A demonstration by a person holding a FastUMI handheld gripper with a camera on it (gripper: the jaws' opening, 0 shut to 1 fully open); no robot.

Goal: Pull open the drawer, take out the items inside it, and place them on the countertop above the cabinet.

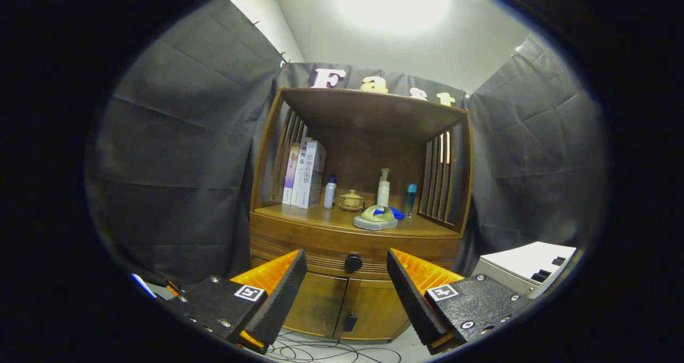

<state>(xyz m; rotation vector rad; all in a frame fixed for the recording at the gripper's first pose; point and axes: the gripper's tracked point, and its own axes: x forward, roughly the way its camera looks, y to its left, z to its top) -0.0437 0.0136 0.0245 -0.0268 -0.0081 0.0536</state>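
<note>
Gripper view is showing us our gripper (347, 277) with its fingers spread wide and gripping nothing, and between the tips, just beyond them at twelve o'clock, the dark round knob (353, 262) is sitting on the closed drawer (320, 245) of the wooden cabinet (278, 138). Further out, we are seeing the countertop (299, 216) above that drawer carrying books (304, 173) at eleven o'clock, a small white bottle (330, 192), a lidded cup (351, 200), a pump bottle (383, 187), a slim blue bottle (410, 198) at one o'clock, and a green and blue object on a grey pad (376, 218) nearest the front edge. Below the fingers, cables (320, 349) are lying on the floor at six o'clock, and a white unit (526, 267) is standing at three o'clock beside the cabinet.
</note>
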